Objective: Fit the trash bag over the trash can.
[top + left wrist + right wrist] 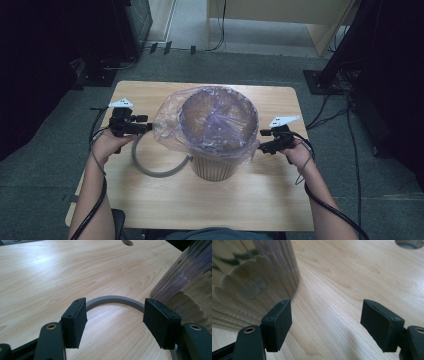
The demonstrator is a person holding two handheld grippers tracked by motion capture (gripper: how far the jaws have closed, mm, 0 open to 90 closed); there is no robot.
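Both grippers, left gripper (pixel 148 126) and right gripper (pixel 264 140), open and empty beside the bag-lined waste bin (pixel 216 162). Best to pinch the plastic bag (pixel 167 125) hem evenly on both sides, clear of the grey ring (pixel 150 167) on the desk (pixel 260 200).

no readable text, labels, brands or numbers anywhere

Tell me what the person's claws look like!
Each claw, left claw and right claw, is black, with two flat square pads held by brass-ringed screws. A pale three-cornered plate sits on top, and a black cable trails along each forearm.
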